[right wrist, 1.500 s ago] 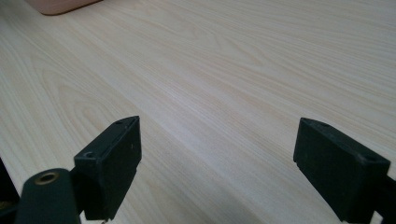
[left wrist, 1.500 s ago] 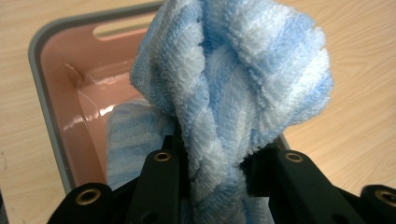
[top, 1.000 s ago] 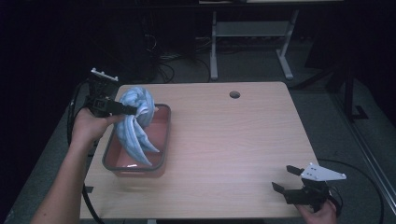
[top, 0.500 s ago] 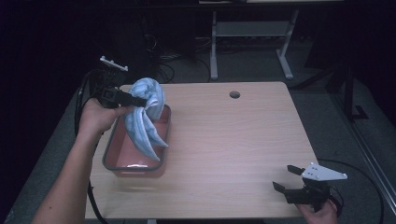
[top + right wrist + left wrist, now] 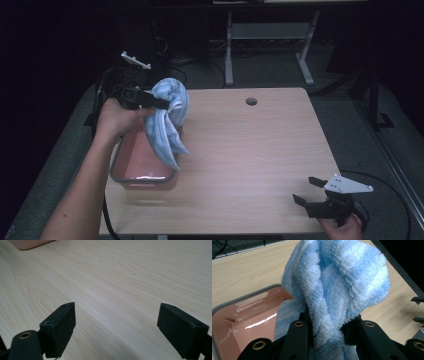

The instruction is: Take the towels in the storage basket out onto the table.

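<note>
The pink tray sits near the left edge of the counter, its grey rim close to the front-left corner. Its glossy pink floor is bare where visible. The left gripper is held above the tray's far end, jaws clamped tight on the blue towel. The towel hangs clear above the tray, its lower tail draping over the right rim toward the bare counter. In the left gripper view, the towel is thick terry cloth, striped light and darker blue, twisted into a bunch between the jaws. The middle and right of the counter lie open; a round cable hole lies near the far edge. The right gripper rests at the front-right corner, jaws spread wide and empty.
</note>
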Action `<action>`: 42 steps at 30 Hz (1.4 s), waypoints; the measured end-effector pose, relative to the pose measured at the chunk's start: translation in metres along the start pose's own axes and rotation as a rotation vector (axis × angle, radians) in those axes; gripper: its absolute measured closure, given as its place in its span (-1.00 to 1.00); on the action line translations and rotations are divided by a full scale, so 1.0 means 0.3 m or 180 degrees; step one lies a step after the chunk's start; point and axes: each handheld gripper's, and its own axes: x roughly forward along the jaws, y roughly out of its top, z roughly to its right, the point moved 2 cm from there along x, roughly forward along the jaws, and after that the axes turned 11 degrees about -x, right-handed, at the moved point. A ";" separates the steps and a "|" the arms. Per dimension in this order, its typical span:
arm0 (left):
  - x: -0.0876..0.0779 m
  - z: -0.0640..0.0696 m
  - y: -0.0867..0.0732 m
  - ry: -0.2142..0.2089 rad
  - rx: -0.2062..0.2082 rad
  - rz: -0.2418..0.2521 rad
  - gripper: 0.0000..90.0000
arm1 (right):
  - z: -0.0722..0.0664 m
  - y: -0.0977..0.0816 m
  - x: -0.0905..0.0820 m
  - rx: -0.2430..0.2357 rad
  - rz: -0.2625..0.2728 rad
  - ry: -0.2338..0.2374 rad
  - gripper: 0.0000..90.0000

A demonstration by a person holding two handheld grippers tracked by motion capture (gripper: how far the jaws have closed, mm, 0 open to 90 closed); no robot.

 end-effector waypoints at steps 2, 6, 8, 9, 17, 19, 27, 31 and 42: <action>-0.002 0.018 0.010 0.0004 0.0014 0.0008 0.58 | -0.001 0.001 0.000 -0.0006 0.0000 0.0004 -0.68; 0.002 0.054 0.025 -0.0021 0.0079 -0.0010 0.58 | 0.001 0.001 -0.002 0.0007 0.0013 0.0001 -0.68; 0.008 0.072 0.032 -0.0017 0.0110 -0.0017 0.58 | 0.002 0.001 -0.002 0.0006 0.0013 0.0002 -0.68; 0.013 0.084 0.036 -0.0039 0.0122 -0.0004 0.58 | 0.002 0.001 -0.003 0.0001 0.0015 0.0001 -0.68; 0.077 0.149 0.052 -0.0197 0.0206 -0.0055 0.57 | 0.003 0.001 -0.006 0.0011 0.0025 0.0001 -0.68; 0.097 0.165 0.053 -0.0214 0.0245 -0.0094 0.57 | 0.004 0.000 -0.008 0.0021 0.0029 0.0000 -0.68; 0.177 0.224 0.065 -0.0249 0.0339 -0.0179 0.57 | 0.005 0.001 -0.011 0.0012 0.0042 -0.0007 -0.68; 0.216 0.248 0.066 -0.0248 0.0370 -0.0225 0.57 | 0.006 0.000 -0.011 0.0010 0.0044 -0.0006 -0.68; 0.357 0.321 0.065 -0.0321 0.0416 -0.0327 0.57 | 0.004 0.002 -0.012 0.0005 0.0045 0.0008 -0.68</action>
